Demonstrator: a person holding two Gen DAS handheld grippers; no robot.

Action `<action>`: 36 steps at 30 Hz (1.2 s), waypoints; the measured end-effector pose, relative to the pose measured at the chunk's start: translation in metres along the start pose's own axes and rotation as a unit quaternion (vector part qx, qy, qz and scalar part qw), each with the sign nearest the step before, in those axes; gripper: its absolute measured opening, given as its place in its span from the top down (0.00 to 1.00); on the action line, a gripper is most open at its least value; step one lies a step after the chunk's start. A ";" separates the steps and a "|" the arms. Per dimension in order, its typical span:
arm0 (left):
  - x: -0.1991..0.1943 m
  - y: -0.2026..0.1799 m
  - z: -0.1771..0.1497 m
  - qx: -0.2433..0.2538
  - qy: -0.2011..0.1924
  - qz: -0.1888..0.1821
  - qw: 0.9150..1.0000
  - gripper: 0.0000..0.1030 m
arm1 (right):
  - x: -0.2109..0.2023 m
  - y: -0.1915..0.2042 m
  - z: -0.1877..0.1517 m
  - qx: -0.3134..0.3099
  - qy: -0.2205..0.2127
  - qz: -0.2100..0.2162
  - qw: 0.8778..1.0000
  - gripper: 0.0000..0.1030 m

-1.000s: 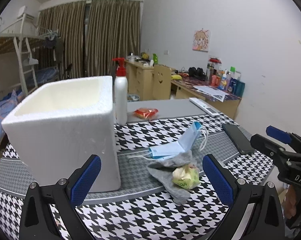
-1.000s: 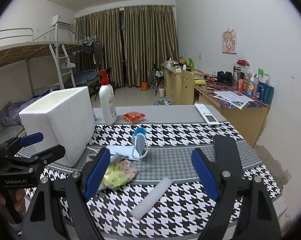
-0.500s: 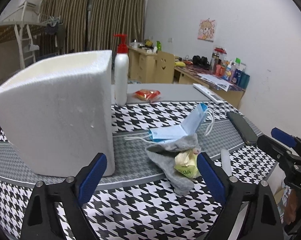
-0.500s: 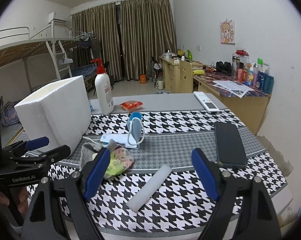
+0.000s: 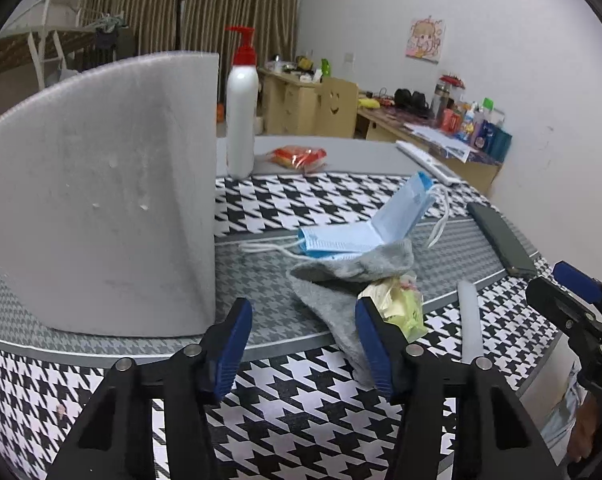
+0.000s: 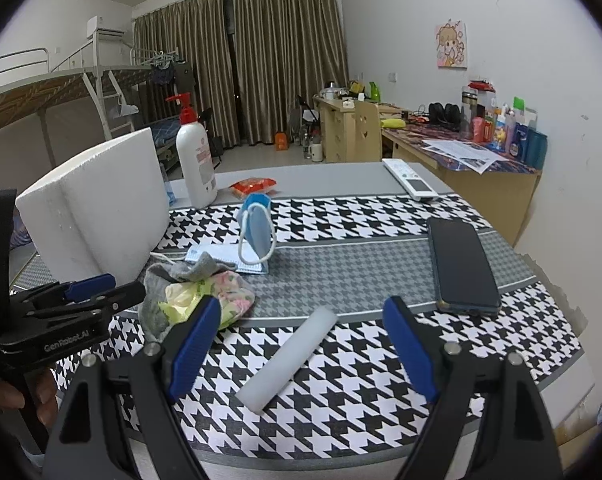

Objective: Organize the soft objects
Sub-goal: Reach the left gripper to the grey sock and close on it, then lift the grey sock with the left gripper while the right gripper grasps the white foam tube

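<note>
— What are the two hands doing?

— Each holds one gripper, low over the table [image 6: 381,264] and tipped down. The left gripper [image 5: 305,344] is closing its jaws, with nothing between them yet. Its right blue pad sits in front of the edge of the sock [image 5: 333,304], but I cannot tell if it touches. The right gripper [image 6: 301,344] is spread wide and holds nothing. It hangs over the foam stick [image 6: 289,364].

— How many things, biggest first?

— One white foam box [image 6: 101,216], standing at the left. One pump bottle [image 6: 195,160] behind it. One dark phone [image 6: 461,268] on the right. One remote [image 6: 411,180] at the far edge. One blue mask [image 6: 253,240], folded, half standing up. One grey sock, just beside the box, with a crumpled yellow-green wrapper [image 6: 189,300] on it. One foam stick. One red snack pack [image 6: 255,186].
</note>
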State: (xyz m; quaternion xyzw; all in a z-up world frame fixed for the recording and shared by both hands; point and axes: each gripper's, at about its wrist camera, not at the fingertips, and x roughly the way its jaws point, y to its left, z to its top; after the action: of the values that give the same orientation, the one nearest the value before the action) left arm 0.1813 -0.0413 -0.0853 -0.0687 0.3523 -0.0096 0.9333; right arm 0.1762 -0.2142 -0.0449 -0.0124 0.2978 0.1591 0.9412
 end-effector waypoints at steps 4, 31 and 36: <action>0.007 -0.001 0.001 -0.004 0.009 -0.007 1.000 0.50 | 0.006 -0.001 -0.003 0.002 0.009 -0.002 1.000 0.16; 0.040 -0.005 0.007 -0.009 0.046 -0.029 0.998 0.97 | 0.043 -0.004 -0.021 0.016 0.074 -0.009 0.997 0.16; 0.032 -0.009 0.008 0.003 0.026 -0.035 0.999 0.98 | 0.046 0.001 -0.022 0.012 0.085 -0.015 0.996 0.23</action>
State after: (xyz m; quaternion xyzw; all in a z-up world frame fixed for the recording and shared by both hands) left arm 0.2115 -0.0513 -0.0992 -0.0779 0.3740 -0.0453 0.9230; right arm 0.1989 -0.2027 -0.0890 -0.0189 0.3781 0.1397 0.9150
